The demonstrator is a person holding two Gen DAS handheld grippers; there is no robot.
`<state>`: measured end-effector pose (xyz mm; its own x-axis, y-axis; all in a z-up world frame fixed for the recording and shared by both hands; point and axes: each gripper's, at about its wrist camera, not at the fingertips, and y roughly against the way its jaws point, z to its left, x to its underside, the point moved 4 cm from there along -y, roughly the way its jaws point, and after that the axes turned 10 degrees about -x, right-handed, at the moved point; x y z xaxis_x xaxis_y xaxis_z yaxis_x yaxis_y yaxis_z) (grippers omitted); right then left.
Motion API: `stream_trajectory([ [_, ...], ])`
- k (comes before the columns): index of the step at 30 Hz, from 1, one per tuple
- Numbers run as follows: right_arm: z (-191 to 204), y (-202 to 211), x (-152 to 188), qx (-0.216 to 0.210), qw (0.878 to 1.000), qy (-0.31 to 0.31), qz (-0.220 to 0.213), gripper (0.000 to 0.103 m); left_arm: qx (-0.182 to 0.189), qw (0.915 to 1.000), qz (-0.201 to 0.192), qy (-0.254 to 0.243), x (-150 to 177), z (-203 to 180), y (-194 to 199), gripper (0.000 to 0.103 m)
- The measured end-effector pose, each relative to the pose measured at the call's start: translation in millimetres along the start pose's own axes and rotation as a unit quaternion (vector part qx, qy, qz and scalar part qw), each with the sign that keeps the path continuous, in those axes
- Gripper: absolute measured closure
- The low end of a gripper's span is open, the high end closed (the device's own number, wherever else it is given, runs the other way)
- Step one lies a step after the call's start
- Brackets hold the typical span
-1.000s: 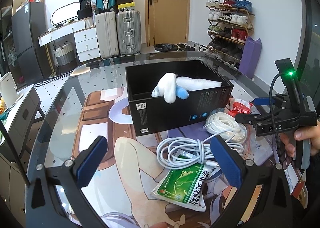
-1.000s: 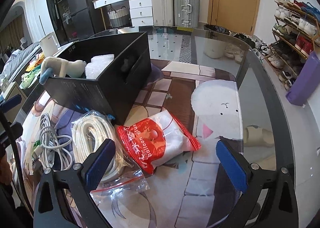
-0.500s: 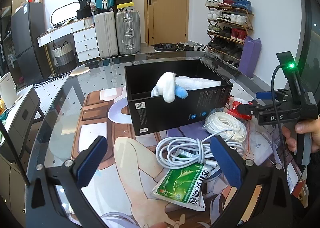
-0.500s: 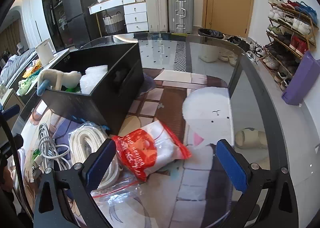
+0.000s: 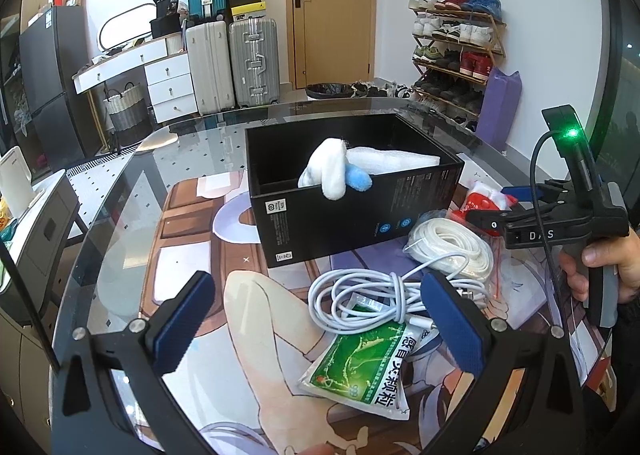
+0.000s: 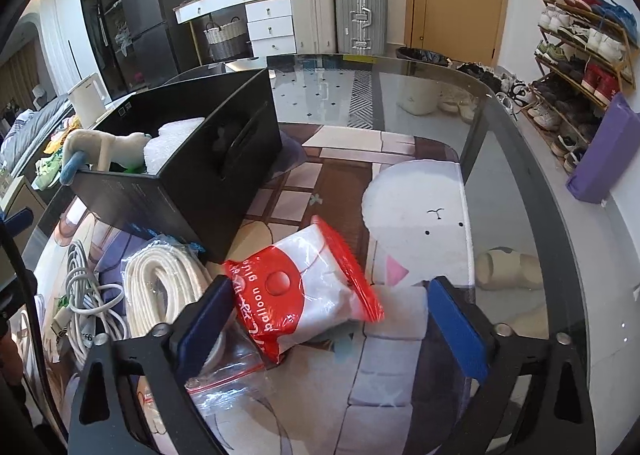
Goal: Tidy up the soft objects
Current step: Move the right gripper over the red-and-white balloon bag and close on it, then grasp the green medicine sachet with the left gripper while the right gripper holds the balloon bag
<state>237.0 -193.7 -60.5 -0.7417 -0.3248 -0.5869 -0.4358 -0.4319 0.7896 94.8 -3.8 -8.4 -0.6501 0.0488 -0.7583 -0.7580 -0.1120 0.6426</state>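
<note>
- Beside the black box (image 6: 192, 175), at its near corner on the glass table (image 6: 500, 159), lies the red-and-white balloon bag (image 6: 308, 287), reaching in between the right gripper (image 6: 332, 319) fingers.
- Its jaws are closing; the left pad (image 6: 208, 319) meets the bag's edge, the right pad stands clear, so it is released.
- Earlier the bag lay ahead of wider jaws.
- Well left of the box's front, the left gripper (image 5: 316, 323) hangs open over a white cable (image 5: 360, 295).
</note>
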Motion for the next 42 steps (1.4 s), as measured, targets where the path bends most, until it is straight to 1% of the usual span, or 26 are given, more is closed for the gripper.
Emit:
stream_trajectory([
  [1, 1, -1, 0, -0.005, 1.000, 0.001, 0.003, 0.022, 0.001, 1.0000, 0.000, 0.000, 0, 0, 0, 0.000],
  [4, 4, -1, 1, -0.002, 1.000, 0.009, 0.006, 0.036, 0.002, 1.0000, 0.001, 0.000, 1, 0, 0, 0.000],
  [5, 4, 0, 1, -0.003, 1.000, 0.010, 0.006, 0.042, 0.001, 1.0000, 0.002, 0.000, 1, 0, -1, 0.000],
  [8, 4, 4, 2, -0.013, 1.000, 0.007, 0.004, 0.048, 0.003, 1.0000, 0.003, 0.001, 2, 0, -1, 0.000],
  [13, 7, 10, 2, -0.012, 1.000, 0.011, -0.007, 0.050, 0.002, 1.0000, 0.007, 0.001, 3, 1, -2, 0.000],
  [22, 17, 33, -4, -0.012, 0.999, 0.025, -0.037, 0.051, 0.014, 0.9997, 0.018, -0.003, 4, -2, -3, 0.000],
  [28, 27, 50, -8, -0.026, 0.997, 0.037, -0.055, 0.051, 0.034, 0.9980, 0.038, -0.037, 11, -17, -4, 0.000],
  [32, 34, 60, -11, -0.030, 0.996, 0.045, -0.065, 0.051, 0.036, 0.9967, 0.041, -0.060, 14, -27, -2, 0.000],
  [34, 35, 64, -12, -0.030, 0.996, 0.046, -0.069, 0.051, 0.038, 0.9962, 0.042, -0.066, 15, -28, 0, 0.000],
  [37, 35, 68, -12, -0.032, 0.996, 0.046, -0.071, 0.051, 0.043, 0.9949, 0.053, -0.075, 17, -30, -2, 0.000],
  [42, 36, 70, -13, -0.034, 0.996, 0.046, -0.071, 0.051, 0.048, 0.9936, 0.071, -0.074, 22, -30, -11, 0.000],
])
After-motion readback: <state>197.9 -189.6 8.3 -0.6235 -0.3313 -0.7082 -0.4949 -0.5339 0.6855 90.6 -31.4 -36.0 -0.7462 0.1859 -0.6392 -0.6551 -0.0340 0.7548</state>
